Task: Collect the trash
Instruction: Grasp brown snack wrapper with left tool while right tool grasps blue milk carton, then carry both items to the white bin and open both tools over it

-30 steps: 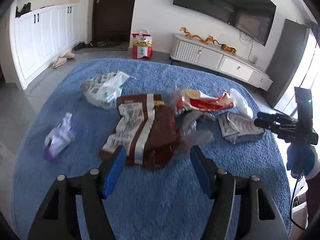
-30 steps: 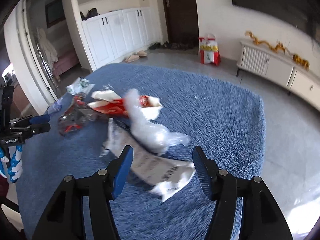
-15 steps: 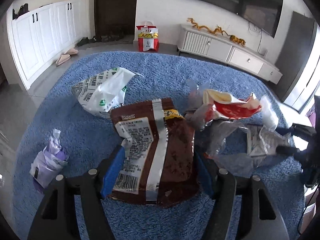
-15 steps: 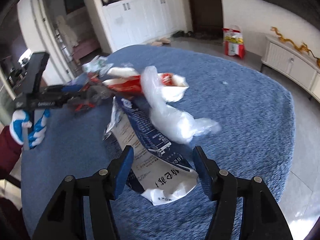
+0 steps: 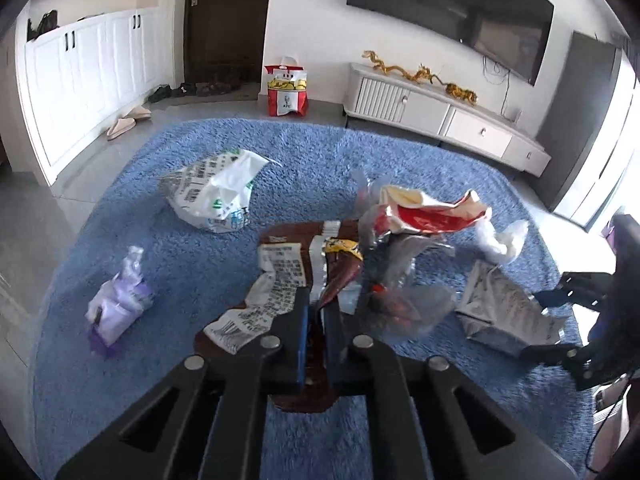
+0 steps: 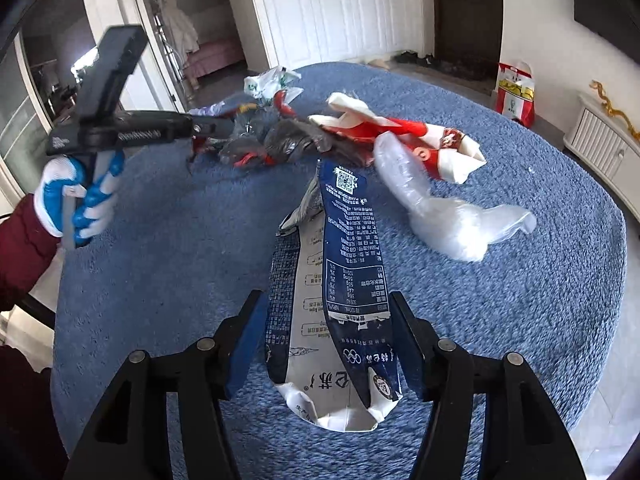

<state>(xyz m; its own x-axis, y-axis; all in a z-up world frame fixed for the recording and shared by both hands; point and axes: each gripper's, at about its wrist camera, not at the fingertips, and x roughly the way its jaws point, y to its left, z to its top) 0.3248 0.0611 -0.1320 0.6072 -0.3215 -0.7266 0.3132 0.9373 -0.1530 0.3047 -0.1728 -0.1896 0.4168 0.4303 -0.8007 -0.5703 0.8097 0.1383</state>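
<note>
Since a second ago the left tongs (image 5: 316, 332) have snapped together on the crumpled brown foil snack bag (image 5: 336, 276), pinching its near edge, and the right tongs (image 6: 330, 340) have slid up over the long navy-and-white milk pouch (image 6: 340, 280). That pouch lies on the blue shaggy carpet (image 6: 180, 240) with its long axis running straight away between the spread blue pads (image 6: 248, 344), its near end low between them, neither pad pressing yet. So the right hand is nearer it and needs, I judge, only to squeeze. Beyond lie a clear plastic bag (image 6: 448, 216), then a red-and-white paper wrapper (image 6: 400, 132).
</note>
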